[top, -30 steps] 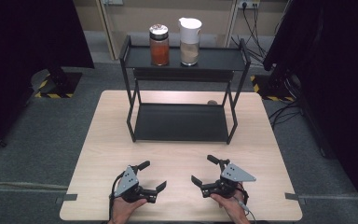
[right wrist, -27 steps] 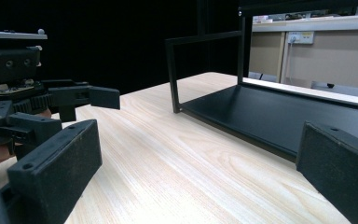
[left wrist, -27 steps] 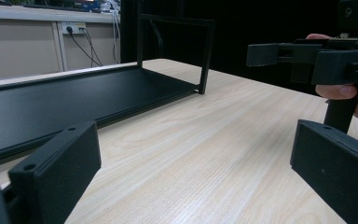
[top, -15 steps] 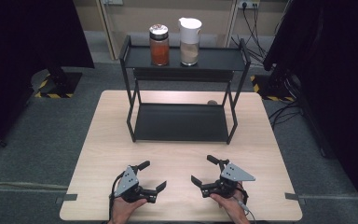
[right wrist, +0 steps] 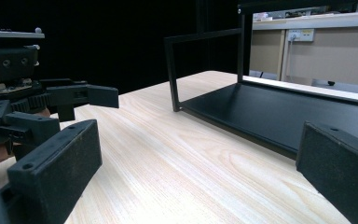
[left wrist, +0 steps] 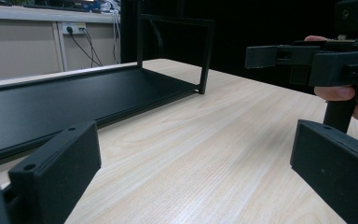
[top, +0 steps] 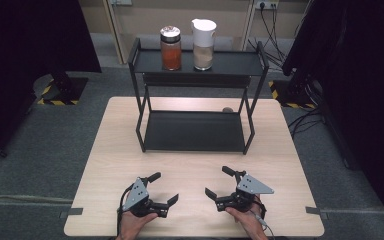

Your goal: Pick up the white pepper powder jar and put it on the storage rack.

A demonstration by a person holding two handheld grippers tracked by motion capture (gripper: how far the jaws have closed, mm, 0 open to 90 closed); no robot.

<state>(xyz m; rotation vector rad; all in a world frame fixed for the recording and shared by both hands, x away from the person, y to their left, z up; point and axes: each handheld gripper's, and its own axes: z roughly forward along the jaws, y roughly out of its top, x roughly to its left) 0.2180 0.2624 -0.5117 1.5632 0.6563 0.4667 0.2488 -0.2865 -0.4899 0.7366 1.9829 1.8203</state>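
Observation:
A black two-tier metal rack [top: 195, 131] stands on the light wooden table [top: 110, 150]. On its top shelf sit a glass jar [top: 170, 48] of orange-red contents with a metal lid and a white-lidded jug [top: 203, 44] of tan contents. My left gripper [top: 163, 188] rests open near the table's front edge, nothing between its jaws. My right gripper [top: 219, 181] is open beside it, also holding nothing. In the left gripper view the rack's lower shelf [left wrist: 51, 102] lies ahead and the right gripper [left wrist: 307, 60] shows at right. In the right gripper view the left gripper [right wrist: 37, 102] shows at left and the lower shelf [right wrist: 279, 112] ahead.
The rack's lower shelf is bare. A small brown object [top: 227, 109] lies on the table behind the rack. Grey floor surrounds the table, with black curtains [top: 25, 45] at both sides and cables [top: 272, 20] by the back wall.

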